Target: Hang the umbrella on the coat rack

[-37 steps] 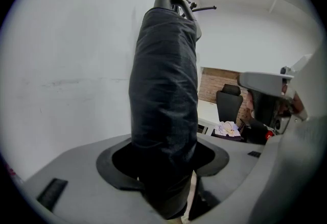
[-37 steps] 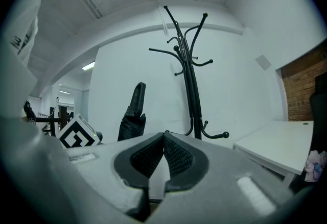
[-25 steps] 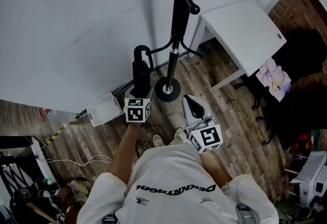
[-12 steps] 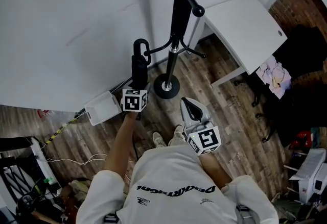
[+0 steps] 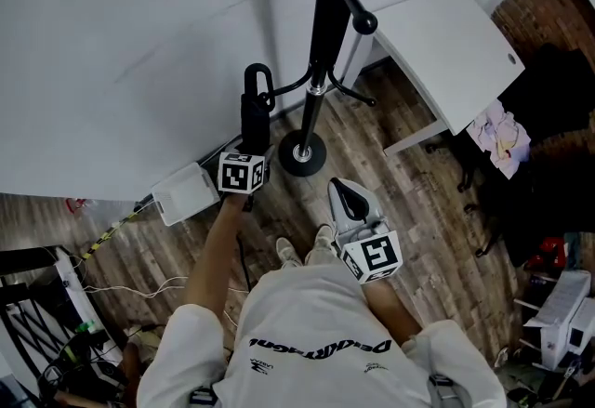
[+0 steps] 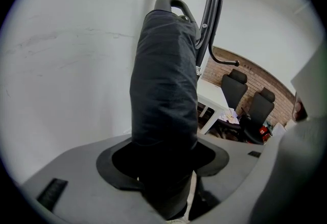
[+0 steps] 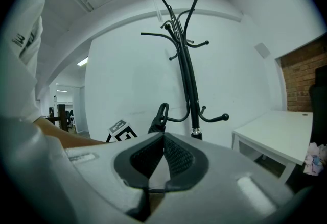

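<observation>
fingers (image 6: 118,163) of left gripper (image 5: 249,151) clamped on umbrella (image 6: 163,80); right gripper (image 7: 162,155) pinched together, empty. lower than a second ago, loop (image 5: 257,81) now beside rack (image 5: 321,34) low hook (image 5: 290,90). hooking looks near, catch unconfirmed.

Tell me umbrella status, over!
Left hand-held gripper grips folded dark fabric umbrella. Right hand-held gripper shut, empty. Handle loop by low hook of black metal coat rack. Nothing blocking.

Wood floor (image 5: 418,206) (coat rack (image 5: 303,155) upright)
</observation>
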### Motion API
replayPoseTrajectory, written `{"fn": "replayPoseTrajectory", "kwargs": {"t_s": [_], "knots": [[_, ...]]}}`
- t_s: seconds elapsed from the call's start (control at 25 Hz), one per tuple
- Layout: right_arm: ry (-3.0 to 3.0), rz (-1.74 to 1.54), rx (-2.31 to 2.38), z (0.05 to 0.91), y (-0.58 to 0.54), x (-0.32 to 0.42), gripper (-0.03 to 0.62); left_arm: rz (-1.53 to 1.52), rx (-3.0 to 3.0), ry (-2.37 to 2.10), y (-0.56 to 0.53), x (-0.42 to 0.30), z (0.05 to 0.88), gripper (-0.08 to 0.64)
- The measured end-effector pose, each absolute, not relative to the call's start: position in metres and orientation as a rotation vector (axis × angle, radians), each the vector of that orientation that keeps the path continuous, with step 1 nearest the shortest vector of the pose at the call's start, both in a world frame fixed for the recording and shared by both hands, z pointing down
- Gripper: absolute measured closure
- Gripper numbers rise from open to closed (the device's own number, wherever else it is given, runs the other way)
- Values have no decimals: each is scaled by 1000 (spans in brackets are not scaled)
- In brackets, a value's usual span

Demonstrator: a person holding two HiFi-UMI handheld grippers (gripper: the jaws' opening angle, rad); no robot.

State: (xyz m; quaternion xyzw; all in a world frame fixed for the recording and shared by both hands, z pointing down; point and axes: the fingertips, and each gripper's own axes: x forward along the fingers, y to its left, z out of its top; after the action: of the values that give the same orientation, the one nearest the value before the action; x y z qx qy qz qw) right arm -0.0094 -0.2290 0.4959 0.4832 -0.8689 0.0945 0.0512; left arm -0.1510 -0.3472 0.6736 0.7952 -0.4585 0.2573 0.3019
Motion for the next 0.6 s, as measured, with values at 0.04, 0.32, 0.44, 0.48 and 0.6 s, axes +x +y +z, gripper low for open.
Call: {"fn": "replayPoseTrajectory", "kwargs": {"t_s": [0.04, 0.32, 0.44, 0.48, 0.6], "knots": [[-2644, 294, 1471, 497, -230, -9, 595, 677, 2115, -1200, -349, -148, 675, 310], [-2631, 304, 1487, 501, -234, -1, 595, 653, 2137, -1123, -357, -128, 681, 310], [-2625, 309, 1497, 503, -236, 4, 595, 672, 2148, -1083, -359, -117, 688, 310], [-2622, 310, 1500, 503, -236, 5, 595, 680, 2152, -1069, -359, -114, 691, 310], [-2612, 313, 1511, 505, -237, 9, 595, 702, 2157, -1038, -360, -103, 702, 310]]}}
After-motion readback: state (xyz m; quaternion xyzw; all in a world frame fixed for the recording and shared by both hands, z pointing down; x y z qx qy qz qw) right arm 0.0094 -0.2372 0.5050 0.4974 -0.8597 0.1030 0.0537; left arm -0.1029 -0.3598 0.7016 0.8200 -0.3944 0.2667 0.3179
